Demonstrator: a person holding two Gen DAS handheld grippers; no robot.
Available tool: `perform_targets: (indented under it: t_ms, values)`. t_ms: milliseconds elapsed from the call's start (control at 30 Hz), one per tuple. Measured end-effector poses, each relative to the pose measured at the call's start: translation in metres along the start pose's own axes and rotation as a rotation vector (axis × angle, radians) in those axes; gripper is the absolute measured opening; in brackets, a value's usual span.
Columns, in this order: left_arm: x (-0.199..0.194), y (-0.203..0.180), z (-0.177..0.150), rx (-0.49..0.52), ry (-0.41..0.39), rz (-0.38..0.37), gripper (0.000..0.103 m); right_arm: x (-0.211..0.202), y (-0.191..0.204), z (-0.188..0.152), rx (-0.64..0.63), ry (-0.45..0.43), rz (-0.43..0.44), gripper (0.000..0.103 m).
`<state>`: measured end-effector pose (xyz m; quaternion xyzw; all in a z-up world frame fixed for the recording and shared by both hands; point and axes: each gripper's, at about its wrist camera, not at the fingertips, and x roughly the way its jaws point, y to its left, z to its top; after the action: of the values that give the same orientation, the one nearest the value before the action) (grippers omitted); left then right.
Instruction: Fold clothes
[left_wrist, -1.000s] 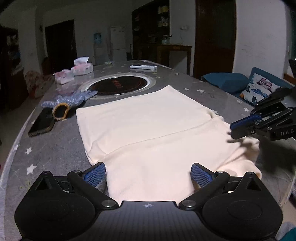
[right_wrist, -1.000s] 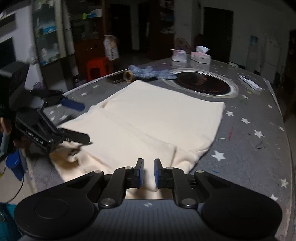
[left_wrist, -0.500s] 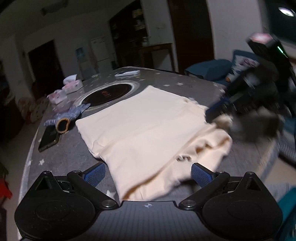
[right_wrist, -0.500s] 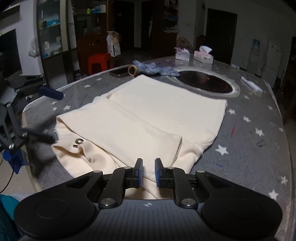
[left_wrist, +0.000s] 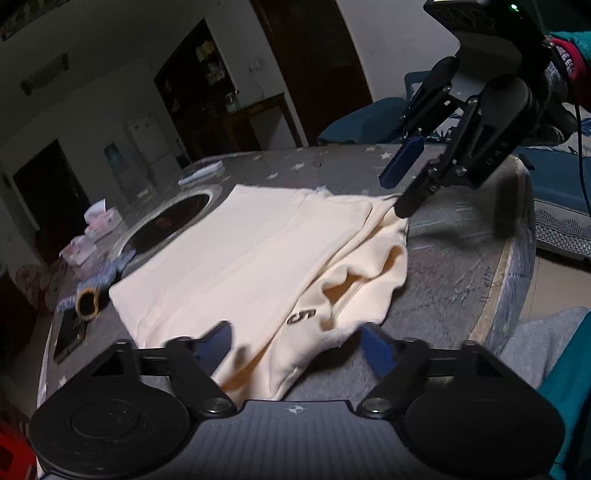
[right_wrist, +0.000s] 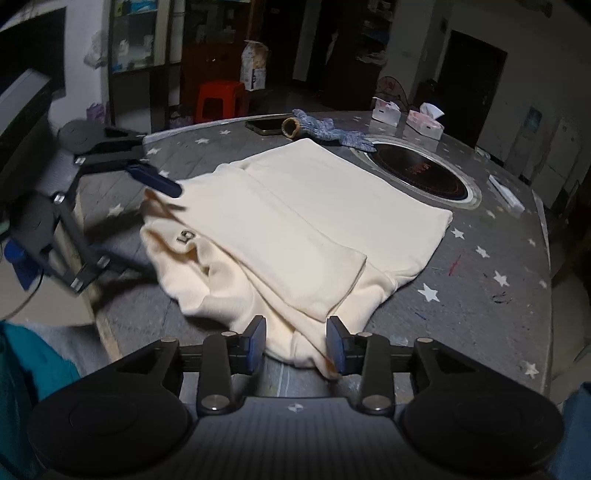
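Cream garment (right_wrist: 295, 229), partly folded with a rumpled near edge (dark "5" printed there), lies on the starry grey table (right_wrist: 491, 295); left gripper (left_wrist: 295, 341) and right gripper (right_wrist: 295, 341) both spread.

light: dim, room mostly dark
walls: white (left_wrist: 391, 55)
doors: dark wood doorway (left_wrist: 314, 70)
counter: grey, white star print (right_wrist: 491, 258), round inset hob (right_wrist: 421, 171)
seating: blue sofa (left_wrist: 554, 181), red stool (right_wrist: 219, 99)
storage: glass-front cabinet (right_wrist: 140, 40), white fridge (left_wrist: 147, 136)

dim room, bright cloth (left_wrist: 266, 254) under overhead light, dark fisheye-bent edges, slight motion blur on the left tool (left_wrist: 295, 341).
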<state>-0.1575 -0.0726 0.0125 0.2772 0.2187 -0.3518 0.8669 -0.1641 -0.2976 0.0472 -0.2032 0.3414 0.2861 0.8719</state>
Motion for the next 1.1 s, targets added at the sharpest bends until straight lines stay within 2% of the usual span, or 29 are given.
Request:
perform_targets:
  t_ms: [33, 133, 200, 333, 467, 533, 667, 700, 733, 800, 933, 1100]
  values:
    - [0.001, 0.0, 0.001, 0.0, -0.005, -0.003, 0.044, -0.001, 0.003, -0.001, -0.023, 0.001, -0.002, 0.039]
    - [0.003, 0.01, 0.006, -0.04, -0.012, -0.025, 0.021, -0.003, 0.012, -0.005, -0.094, 0.004, -0.006, 0.046]
    - [0.004, 0.019, 0.011, -0.077, -0.022, -0.036, 0.016, -0.003, 0.019, -0.006, -0.146, -0.002, 0.0, 0.053]
    - [0.007, 0.04, 0.024, -0.147, -0.046, -0.053, 0.012, 0.003, 0.028, -0.004, -0.213, -0.032, 0.009, 0.055]
    - [0.014, 0.051, 0.028, -0.176, -0.043, -0.073, 0.012, 0.019, 0.029, 0.004, -0.232, -0.058, 0.008, 0.055]
    - [0.016, 0.052, 0.027, -0.178, -0.032, -0.078, 0.012, 0.028, 0.026, 0.008, -0.218, -0.063, 0.015, 0.05]
    - [0.011, 0.047, 0.021, -0.166, -0.021, -0.08, 0.016, 0.046, 0.015, 0.016, -0.135, -0.038, 0.083, 0.023]
    - [0.008, 0.045, 0.019, -0.158, -0.021, -0.078, 0.022, 0.048, 0.012, 0.018, -0.118, -0.033, 0.098, 0.02]
    - [0.004, 0.043, 0.017, -0.146, -0.024, -0.073, 0.036, 0.048, 0.009, 0.02, -0.098, -0.035, 0.108, 0.018]
    - [-0.004, 0.037, 0.011, -0.118, -0.031, -0.058, 0.049, 0.046, 0.0, 0.025, -0.05, -0.04, 0.129, 0.014]
    - [-0.009, 0.028, -0.004, -0.063, -0.002, -0.037, 0.049, 0.04, -0.014, 0.032, 0.027, -0.062, 0.149, 0.012]
    - [-0.006, 0.029, -0.016, -0.03, 0.029, 0.006, 0.048, 0.036, -0.017, 0.039, 0.044, -0.078, 0.147, 0.011]
